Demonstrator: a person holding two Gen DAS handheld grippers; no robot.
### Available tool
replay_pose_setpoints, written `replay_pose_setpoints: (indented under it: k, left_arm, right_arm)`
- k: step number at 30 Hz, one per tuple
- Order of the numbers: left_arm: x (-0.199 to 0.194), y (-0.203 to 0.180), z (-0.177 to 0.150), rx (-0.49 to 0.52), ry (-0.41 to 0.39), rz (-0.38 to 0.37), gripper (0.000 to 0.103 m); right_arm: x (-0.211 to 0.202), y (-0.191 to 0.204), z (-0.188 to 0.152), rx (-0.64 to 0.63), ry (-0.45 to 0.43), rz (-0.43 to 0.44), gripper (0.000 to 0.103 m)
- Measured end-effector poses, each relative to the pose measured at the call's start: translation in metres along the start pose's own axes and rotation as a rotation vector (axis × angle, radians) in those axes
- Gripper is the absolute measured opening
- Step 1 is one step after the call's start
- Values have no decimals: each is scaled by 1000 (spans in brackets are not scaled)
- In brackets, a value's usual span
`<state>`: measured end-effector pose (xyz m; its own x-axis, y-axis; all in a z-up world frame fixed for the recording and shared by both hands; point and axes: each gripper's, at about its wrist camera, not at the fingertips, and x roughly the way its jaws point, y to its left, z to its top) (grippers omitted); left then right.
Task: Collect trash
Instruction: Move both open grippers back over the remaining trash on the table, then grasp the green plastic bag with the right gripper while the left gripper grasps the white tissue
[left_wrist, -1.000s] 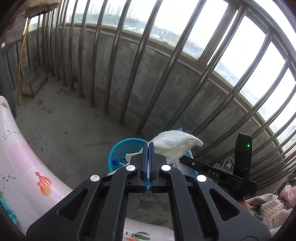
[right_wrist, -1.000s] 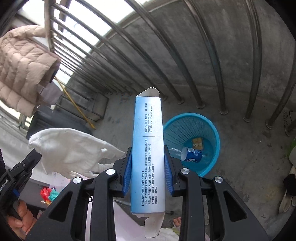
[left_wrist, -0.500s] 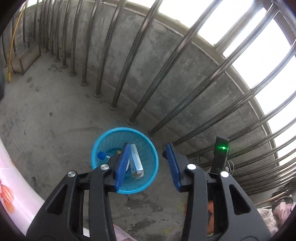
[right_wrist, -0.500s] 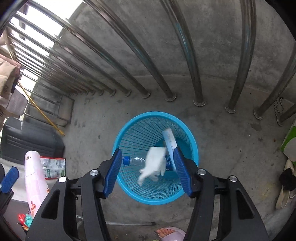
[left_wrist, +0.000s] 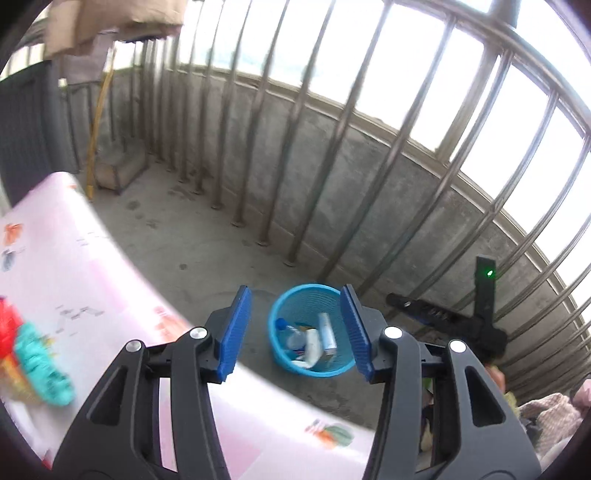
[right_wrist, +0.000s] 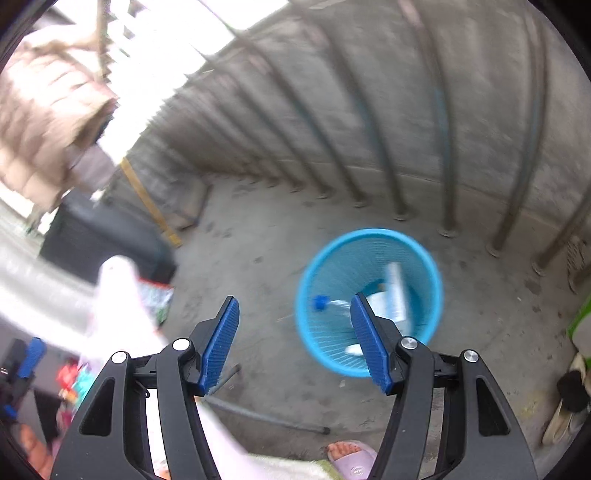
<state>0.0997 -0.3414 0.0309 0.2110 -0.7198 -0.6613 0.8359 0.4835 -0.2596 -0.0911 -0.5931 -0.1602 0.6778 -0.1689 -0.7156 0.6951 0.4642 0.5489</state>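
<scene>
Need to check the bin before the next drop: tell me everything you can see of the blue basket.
The blue basket is a round, open-topped bin of bright blue plastic mesh, tapering toward the bottom. It stands upright on the concrete floor near the railing bars, touching only the floor. Inside lie a clear bottle with a blue cap, a long blue-and-white carton leaning on the wall, and white tissue.

Both wrist cams sit behind their own fingers, angled down at the concrete balcony floor from above table height, each facing the barred wall; both share the blue trash basket (left_wrist: 308, 328) (right_wrist: 369, 299), seen nearer and larger from the right, blurred.
</scene>
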Motion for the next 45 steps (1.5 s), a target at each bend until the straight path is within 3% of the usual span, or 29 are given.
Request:
replay_pose_setpoints:
  k: [11,16,20,27,31,39,42,45]
  left_arm:
    - [-170,133,-82,-232,-230,254,47]
    - [-211,188,-124,-344,-258,307,47]
    - [-216,218,-148,-412,-233,306,47]
    - [-204,235,-169,-461,-205,301,50]
    - [-191,248,-172,-492,-179,295,51]
    - [-162,266,-177,-529,-108,337,49]
    - [-157,271,-179,-540,-96,333,43]
    - [-152,275,-181,-552,-87,334,34]
  right_arm:
    - [-31,160,-44,-314,123,272,61]
    - [-22,230,-79,-438,196,345,61]
    - [-11,277,-109,-528,241,370,61]
    - [17,336,-147,-647,315,400,61]
    - [39,361,-161,-702,347,405,67]
    - [88,381,-181,-754,438,362,67]
    - [96,381,-185,-756,459,360,66]
    - [100,378,-189,-761,474,352,54]
